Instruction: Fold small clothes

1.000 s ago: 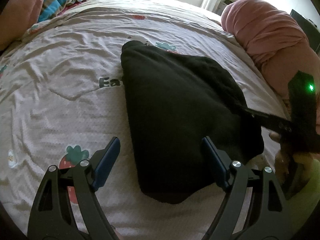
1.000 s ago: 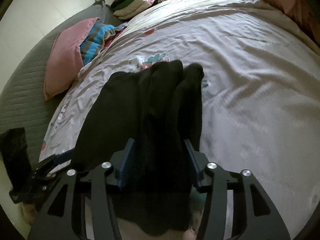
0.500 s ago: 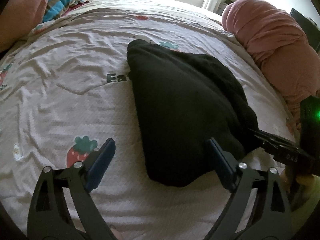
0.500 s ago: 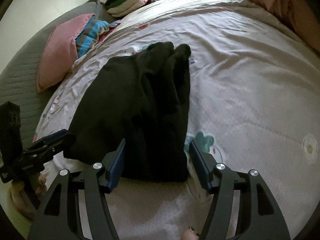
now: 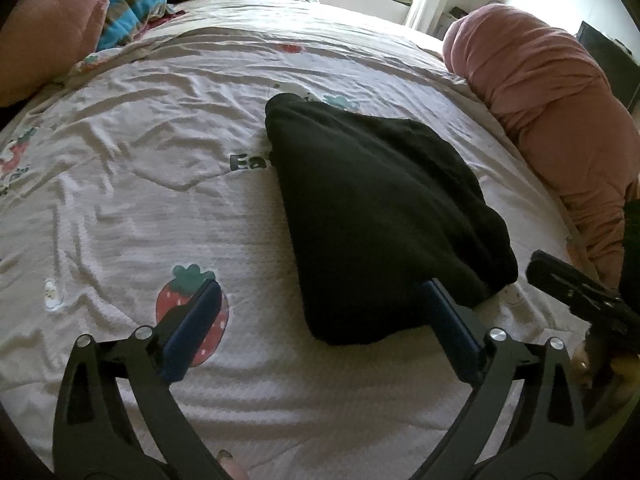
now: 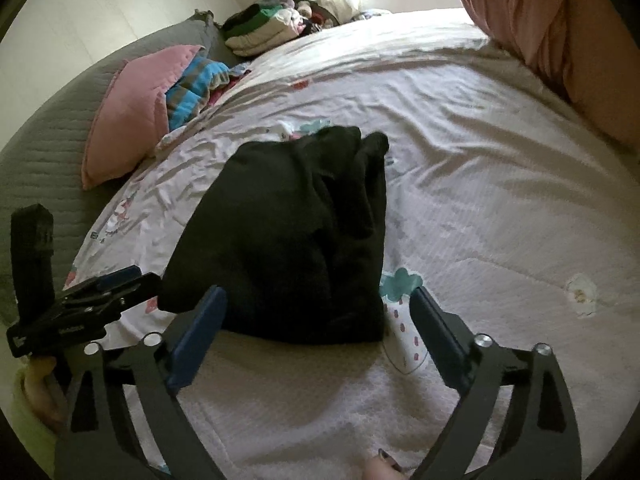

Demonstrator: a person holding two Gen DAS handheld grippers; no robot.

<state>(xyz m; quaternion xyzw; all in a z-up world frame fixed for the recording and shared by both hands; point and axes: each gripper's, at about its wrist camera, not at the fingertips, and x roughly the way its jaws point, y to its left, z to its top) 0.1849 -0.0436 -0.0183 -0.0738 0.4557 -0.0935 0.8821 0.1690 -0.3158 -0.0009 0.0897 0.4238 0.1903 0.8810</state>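
A black garment (image 5: 372, 208), folded into a thick wedge, lies flat on the white strawberry-print bedspread (image 5: 120, 168). My left gripper (image 5: 320, 284) hovers over its near corner. Its jaws are opening wide, and the blue pads (image 5: 192, 320) do not touch the cloth. From the other side, my right gripper (image 6: 316, 292) hangs over the garment's (image 6: 296, 232) near edge. Those jaws are opening too, and the pads stand clear on both sides. Each gripper shows in the other's view: the right one (image 5: 576, 284) at the right edge, the left one (image 6: 120, 284) at the lower left.
A rolled pink quilt (image 5: 552, 112) lies along one side of the bed. A pink pillow (image 6: 132, 116), a blue striped cloth (image 6: 196, 84) and a pile of folded clothes (image 6: 260, 28) sit at the far end. A grey quilted border (image 6: 44, 152) runs beside the pillow.
My right gripper let go of the garment's near edge, opened wide and drew back. The garment now lies loose on the bed. The left jaws widened further.
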